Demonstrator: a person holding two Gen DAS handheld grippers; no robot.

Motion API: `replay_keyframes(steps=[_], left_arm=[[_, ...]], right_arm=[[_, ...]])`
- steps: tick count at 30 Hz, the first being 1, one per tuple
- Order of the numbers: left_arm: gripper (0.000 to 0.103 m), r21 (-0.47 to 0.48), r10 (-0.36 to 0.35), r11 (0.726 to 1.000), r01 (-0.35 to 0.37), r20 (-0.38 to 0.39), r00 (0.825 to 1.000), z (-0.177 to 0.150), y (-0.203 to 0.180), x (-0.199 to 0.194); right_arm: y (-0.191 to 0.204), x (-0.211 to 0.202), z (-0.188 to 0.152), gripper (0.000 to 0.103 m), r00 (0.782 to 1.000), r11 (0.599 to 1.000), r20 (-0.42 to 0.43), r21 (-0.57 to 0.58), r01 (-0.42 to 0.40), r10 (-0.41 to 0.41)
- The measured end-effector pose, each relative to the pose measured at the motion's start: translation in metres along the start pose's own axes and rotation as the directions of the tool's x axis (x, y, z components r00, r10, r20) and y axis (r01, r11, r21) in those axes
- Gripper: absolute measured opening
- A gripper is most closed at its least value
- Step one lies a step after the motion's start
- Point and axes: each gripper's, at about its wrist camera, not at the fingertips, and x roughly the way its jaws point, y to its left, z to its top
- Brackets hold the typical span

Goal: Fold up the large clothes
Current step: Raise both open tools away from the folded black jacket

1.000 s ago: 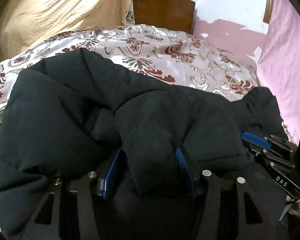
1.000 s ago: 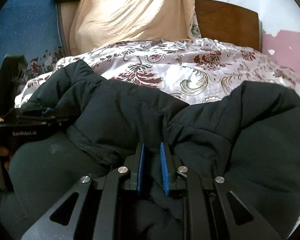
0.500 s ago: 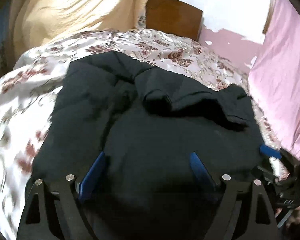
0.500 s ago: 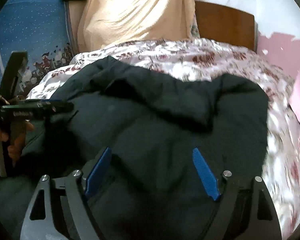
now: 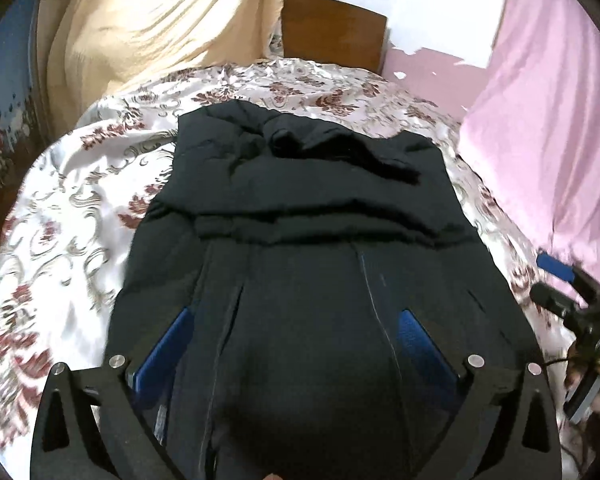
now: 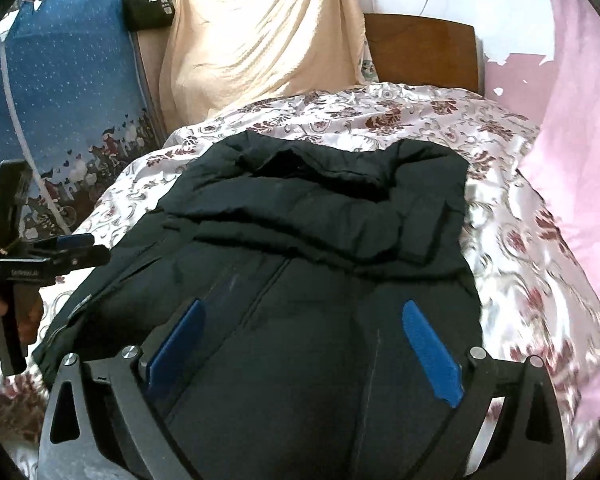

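On the floral bedspread (image 5: 80,216), a black padded jacket (image 5: 320,272) lies lengthwise with its far end already doubled back toward the near hem, the folded layer forming a rumpled band across the middle of the garment. Above the jacket's near half, the left tongs (image 5: 296,344) hang with their blue pads spread wide, gripping nothing; the right tongs (image 6: 304,344) hover over the same stretch, equally wide apart and empty. Beyond the jacket's far end stands a wooden headboard (image 6: 420,52), partly draped with a cream blanket (image 6: 260,36); pink cloth (image 5: 548,128) hangs off the jacket's right edge and a blue patterned mattress (image 6: 60,80) leans off its left. The fold appears roughly half done. To finish it neatly, each pair of tongs would best pinch one near corner of the hem, taking both layers of padding, then carry the edge evenly over the rumpled band, keeping the sides square so the bulky fill does not slump sideways.
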Motion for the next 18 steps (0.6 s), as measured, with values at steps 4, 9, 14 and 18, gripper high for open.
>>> replay_keyframes(steps=[4,9,14,18], left_arm=[[0.103,0.063,0.028,0.998,-0.029,0.011,1.000,-0.023,-0.012,-0.031],[0.103,0.086,0.025,0.996,-0.026,0.009,1.000,-0.042,-0.020,-0.057],[0.103,0.086,0.016,0.996,-0.017,0.013,1.000,-0.057,-0.025,-0.075],[0.103,0.086,0.024,0.996,-0.025,0.015,1.000,-0.066,-0.024,-0.084]], right_arm=[[0.004,-0.023,-0.020,0.098,0.999,1.000,-0.036,0.002,-0.015,0.015],[0.015,-0.051,-0.049,0.098,0.998,0.999,-0.069,-0.043,-0.004,0.001],[0.028,-0.075,-0.072,0.098,0.996,0.992,-0.077,-0.124,0.030,-0.040],[0.029,-0.093,-0.080,0.098,0.998,0.995,-0.057,-0.093,0.024,-0.030]])
